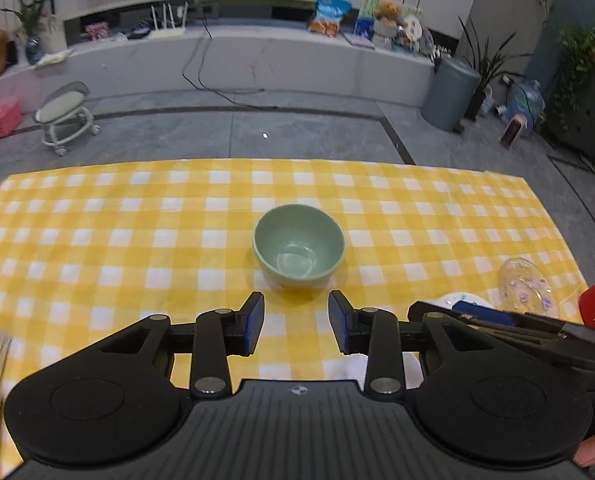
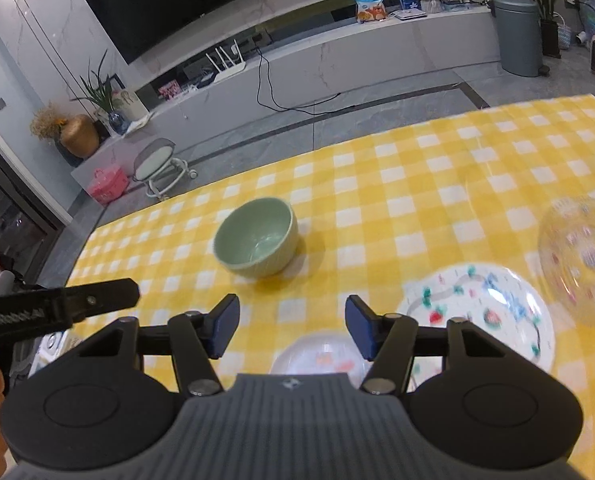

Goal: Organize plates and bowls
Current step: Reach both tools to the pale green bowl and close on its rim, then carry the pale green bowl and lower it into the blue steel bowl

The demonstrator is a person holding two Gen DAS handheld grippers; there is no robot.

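My left claw point(image 1: 296, 322) hangs with fingers spread, holding nothing, just short of the green bowl point(image 1: 298, 246). The bowl stands upright, mouth up and empty, mid-desk on the yellow checked cloth point(image 1: 137, 220). My right claw point(image 2: 292, 326) is likewise spread and unladen. Right of it lie a patterned white plate point(image 2: 485, 304), a clear glass bowl point(image 2: 581, 264) and, beneath its fingers, a small clear dish point(image 2: 321, 354).

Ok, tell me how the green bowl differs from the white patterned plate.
The green ceramic bowl is deep and plain; the white patterned plate is shallow, wider and printed with coloured pictures. The bowl stands alone mid-table; the plate lies near the clear glass dishes. Both rest upright on the yellow checked cloth.
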